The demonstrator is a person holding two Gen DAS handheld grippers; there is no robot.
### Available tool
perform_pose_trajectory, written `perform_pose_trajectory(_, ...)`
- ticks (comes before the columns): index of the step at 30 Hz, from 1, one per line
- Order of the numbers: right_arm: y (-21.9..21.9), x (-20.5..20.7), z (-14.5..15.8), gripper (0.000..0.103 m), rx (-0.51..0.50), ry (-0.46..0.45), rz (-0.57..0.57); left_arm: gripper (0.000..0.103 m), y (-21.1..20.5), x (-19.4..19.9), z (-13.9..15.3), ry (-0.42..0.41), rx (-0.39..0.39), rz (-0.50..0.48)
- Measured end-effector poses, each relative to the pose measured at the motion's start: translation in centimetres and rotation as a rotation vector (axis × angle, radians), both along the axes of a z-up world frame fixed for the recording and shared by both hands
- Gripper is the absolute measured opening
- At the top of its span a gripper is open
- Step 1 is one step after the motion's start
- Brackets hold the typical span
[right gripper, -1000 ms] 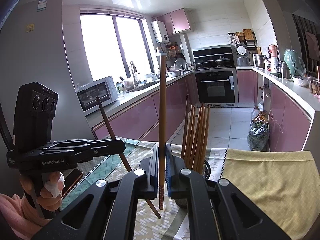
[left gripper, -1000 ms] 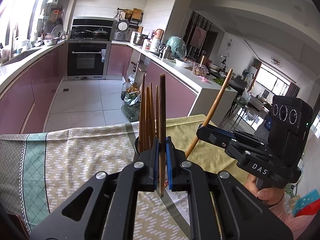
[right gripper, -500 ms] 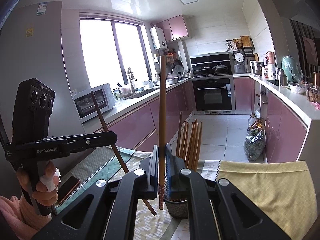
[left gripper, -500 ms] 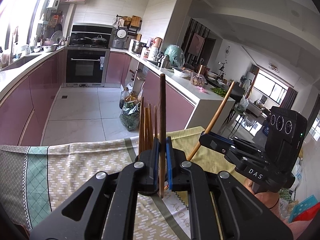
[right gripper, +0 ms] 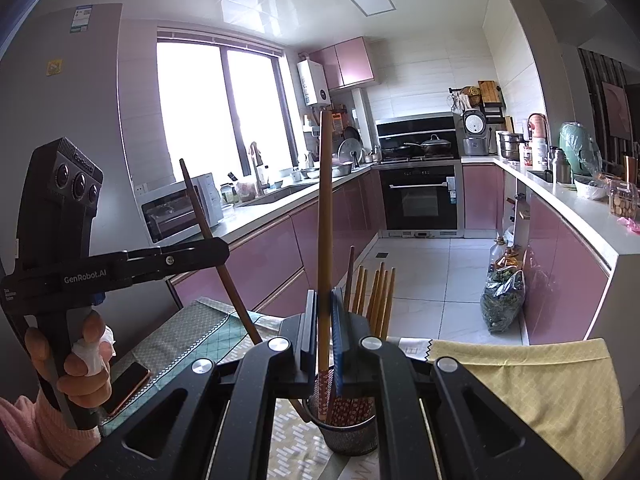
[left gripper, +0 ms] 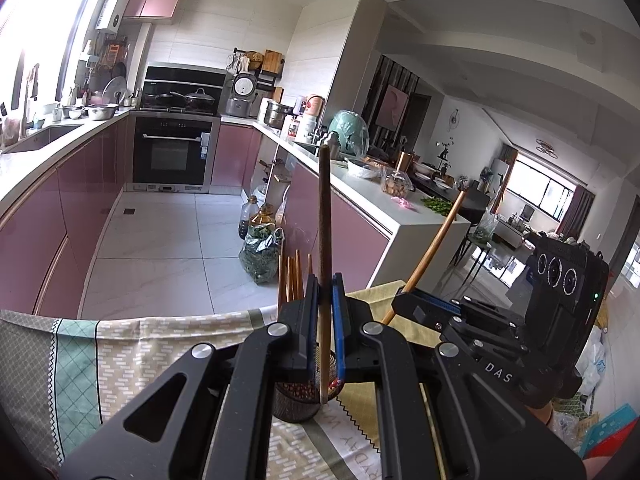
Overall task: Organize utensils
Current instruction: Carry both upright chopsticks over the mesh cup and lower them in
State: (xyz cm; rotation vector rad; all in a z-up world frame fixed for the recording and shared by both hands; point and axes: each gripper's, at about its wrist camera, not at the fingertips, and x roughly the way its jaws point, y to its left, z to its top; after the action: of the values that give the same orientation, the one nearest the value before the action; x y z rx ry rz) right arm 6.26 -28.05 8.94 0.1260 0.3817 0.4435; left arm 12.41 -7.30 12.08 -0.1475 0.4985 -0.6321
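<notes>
A kitchen with pink cabinets, a black oven (right gripper: 420,196) and pale floor tiles lies behind a counter (left gripper: 140,344) covered in patterned cloths; the left tongs (left gripper: 325,320) are clamped on one dark chopstick (left gripper: 323,216) that stands upright, its lower tip hanging just over the rim of the mesh cup (left gripper: 296,404); the right tongs (right gripper: 323,328) are clamped on one lighter chopstick (right gripper: 325,208), also upright, its patterned lower end inside the cup (right gripper: 352,428); the cup's near wall and base are largely hidden behind the tongs in both views; the right view shows about eight chopsticks (right gripper: 378,296) standing in it, though they overlap and the count is unsure; the left view shows only four tips (left gripper: 294,276); a hand (right gripper: 80,364) in a pink sleeve grips the left tool's handle; a phone (right gripper: 128,386) lies on the green cloth, partly hidden behind that hand.
</notes>
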Motion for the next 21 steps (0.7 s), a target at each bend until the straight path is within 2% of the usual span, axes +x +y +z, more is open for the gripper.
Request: perform_pose_trajectory(21, 0.9, 1.5, -1.0, 0.006, -0.027, 0.037, -0.027, 0.007, -1.3, 2.2, -1.6, 0.047, 0.047, 0.009)
